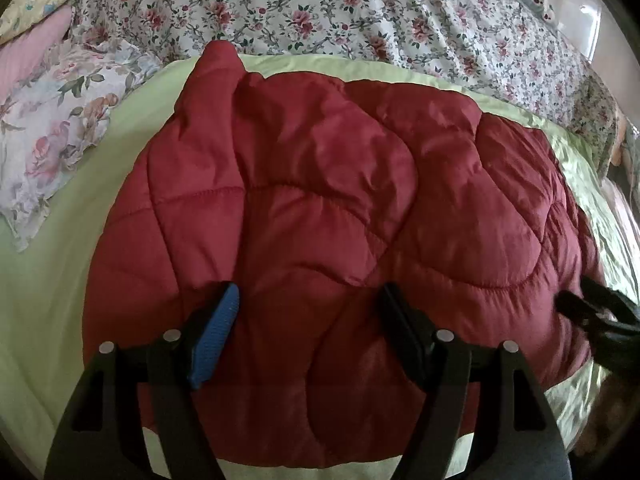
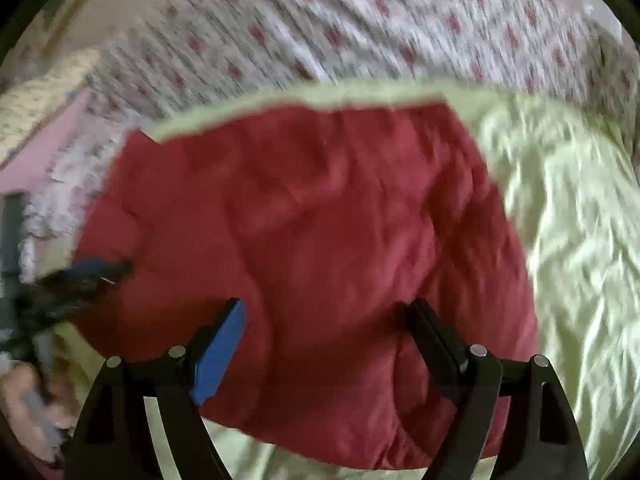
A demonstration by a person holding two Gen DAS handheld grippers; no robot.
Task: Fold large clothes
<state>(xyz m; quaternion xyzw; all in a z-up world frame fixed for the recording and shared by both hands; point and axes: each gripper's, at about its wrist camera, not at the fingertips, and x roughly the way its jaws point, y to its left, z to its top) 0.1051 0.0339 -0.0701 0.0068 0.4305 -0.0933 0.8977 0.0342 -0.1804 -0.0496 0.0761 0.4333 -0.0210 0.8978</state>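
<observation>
Fold step between grasps: puffy quilted red jacket (image 1: 320,208) lies bunched on pale green sheet (image 1: 48,280), nothing held. Left gripper (image 1: 308,332) jaws apart, empty, over near hem. Right gripper (image 2: 324,344) jaws apart, empty. Next likely: clamp hem edge.

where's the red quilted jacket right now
The red quilted jacket lies mid-frame in both wrist views, spread on the pale green sheet, with the floral bedspread behind it.

Each gripper, left (image 1: 310,312) and right (image 2: 326,326), has black angular jaws, silver round pivot pins, and one blue ribbed pad facing a black one.
</observation>
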